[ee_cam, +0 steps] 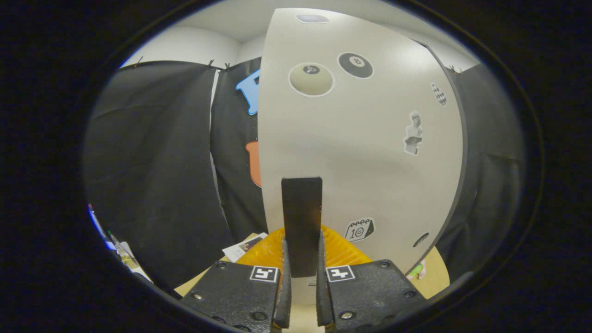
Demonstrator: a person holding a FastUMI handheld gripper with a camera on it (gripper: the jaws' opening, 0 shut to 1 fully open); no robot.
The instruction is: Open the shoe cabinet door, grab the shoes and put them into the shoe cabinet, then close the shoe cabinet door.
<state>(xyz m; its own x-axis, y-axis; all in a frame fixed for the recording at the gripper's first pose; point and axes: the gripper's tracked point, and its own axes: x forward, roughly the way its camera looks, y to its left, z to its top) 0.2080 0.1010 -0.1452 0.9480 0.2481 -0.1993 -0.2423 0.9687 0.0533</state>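
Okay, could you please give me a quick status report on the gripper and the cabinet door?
Gripper shut on black flat door handle. White sticker-covered cabinet door swung toward the camera. Orange ridged mat beneath; nothing blocking.

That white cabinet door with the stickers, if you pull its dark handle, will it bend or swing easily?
The white sticker-covered cabinet door looks like a flat rigid panel, so it probably swings without flexing. The gripper is shut on the dark upright handle; its smooth faces might slip if pulled hard.
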